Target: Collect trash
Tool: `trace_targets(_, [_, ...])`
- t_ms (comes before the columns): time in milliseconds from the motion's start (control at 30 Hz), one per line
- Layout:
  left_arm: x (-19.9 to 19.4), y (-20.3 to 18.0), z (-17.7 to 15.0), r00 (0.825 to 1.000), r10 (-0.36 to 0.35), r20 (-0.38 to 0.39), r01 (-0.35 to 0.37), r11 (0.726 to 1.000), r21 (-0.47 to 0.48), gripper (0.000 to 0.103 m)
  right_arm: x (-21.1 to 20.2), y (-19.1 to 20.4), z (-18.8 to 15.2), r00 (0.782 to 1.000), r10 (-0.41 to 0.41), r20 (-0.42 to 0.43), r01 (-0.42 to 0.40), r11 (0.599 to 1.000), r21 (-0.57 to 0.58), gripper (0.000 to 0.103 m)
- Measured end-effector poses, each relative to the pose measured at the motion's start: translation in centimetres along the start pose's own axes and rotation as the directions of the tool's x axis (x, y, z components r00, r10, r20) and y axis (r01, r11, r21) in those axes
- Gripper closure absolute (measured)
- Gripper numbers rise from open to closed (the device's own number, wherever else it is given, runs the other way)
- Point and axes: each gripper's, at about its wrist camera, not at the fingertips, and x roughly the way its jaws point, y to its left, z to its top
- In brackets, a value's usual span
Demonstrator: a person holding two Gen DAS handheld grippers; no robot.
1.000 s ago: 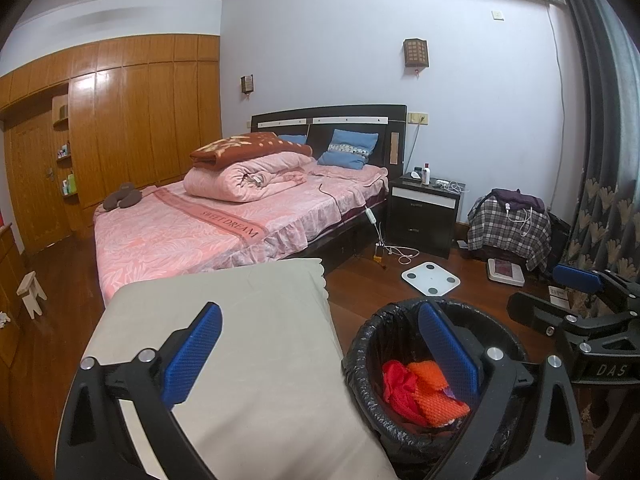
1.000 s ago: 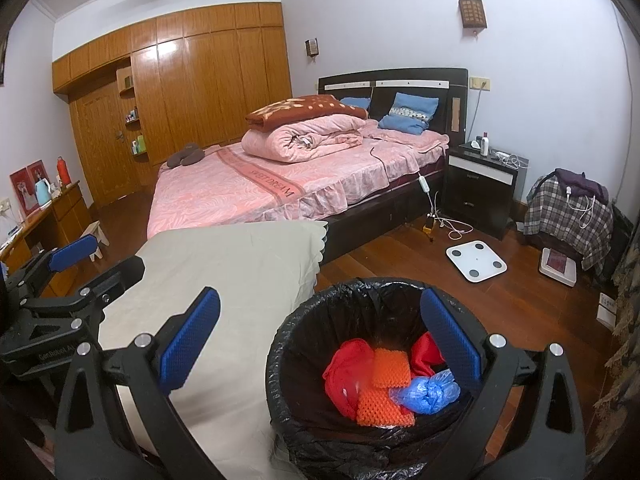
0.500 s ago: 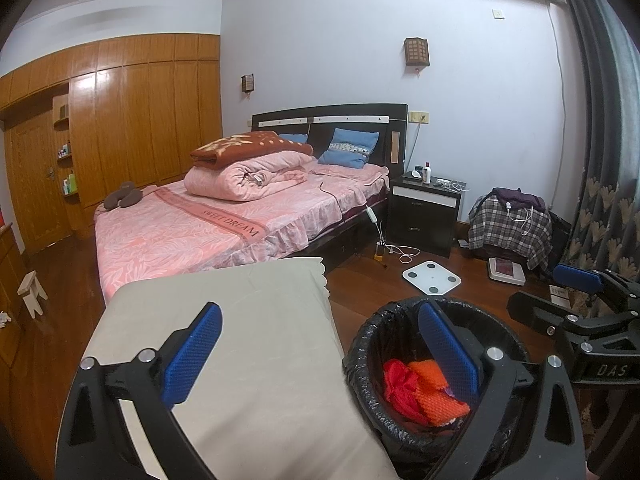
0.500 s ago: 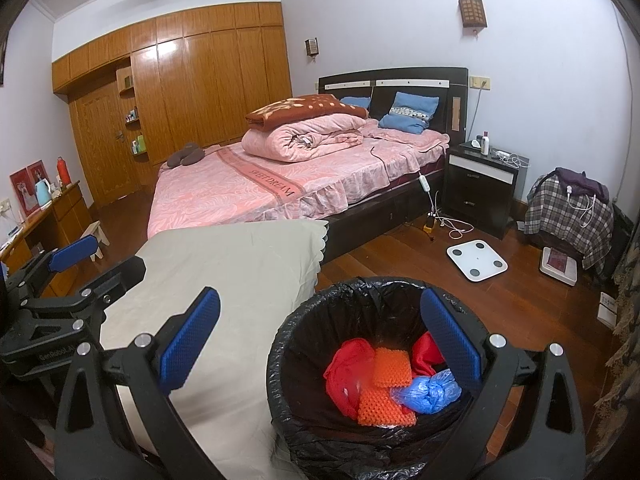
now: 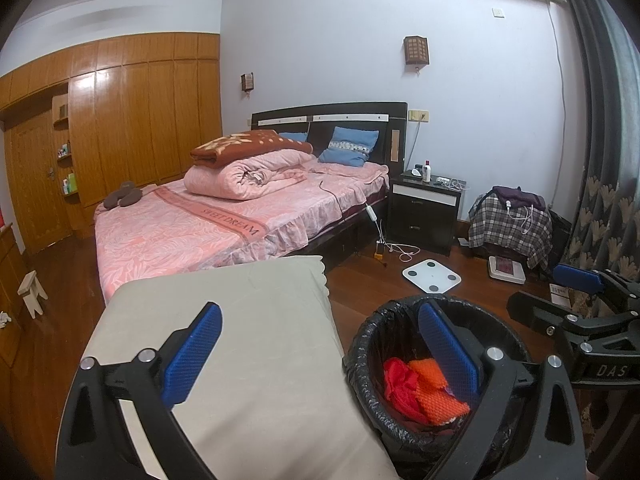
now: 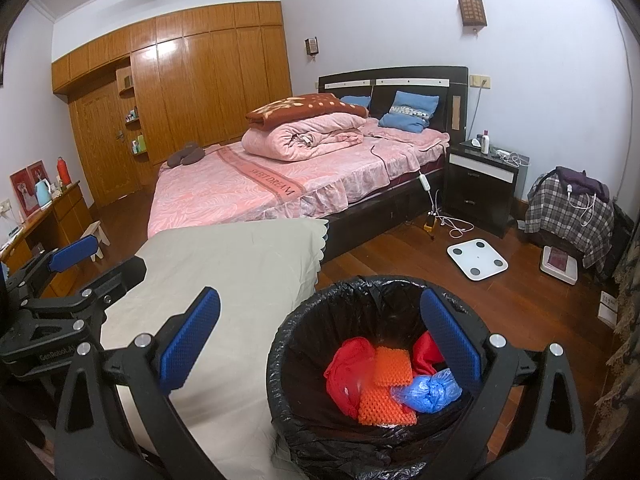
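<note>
We hold both the left gripper (image 5: 316, 350) and right gripper (image 6: 318, 338) wide open, empty, over the trash bin (image 6: 280, 360); collection appears complete.

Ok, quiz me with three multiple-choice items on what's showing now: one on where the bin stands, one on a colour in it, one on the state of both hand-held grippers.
1. Where does the trash bin stand?
A. On the bed
B. On the wooden floor beside the beige-covered surface
C. On the nightstand

2. What colour is the crumpled bag among the red and orange pieces in the bin?
A. Blue
B. Green
C. White

3. How are the left hand-held gripper and right hand-held gripper?
A. Both shut on trash
B. One holds a bag
C. Both open and empty

Answers: 1 B, the bin sits on floorboards next to the beige cloth. 2 A, a blue bag lies at the right of the pile. 3 C, the blue pads stand wide apart with nothing between them.
</note>
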Motion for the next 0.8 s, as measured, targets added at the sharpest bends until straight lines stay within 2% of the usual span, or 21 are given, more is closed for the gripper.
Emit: trace_targets(800, [0.3, 0.1, -1.0, 1.0, 0.0, -0.009, 0.0, 1.0, -0.001, 0.006, 0.0, 0.1, 0.2, 1.0, 0.001, -0.006, -0.001, 1.0, 0.0, 0.006])
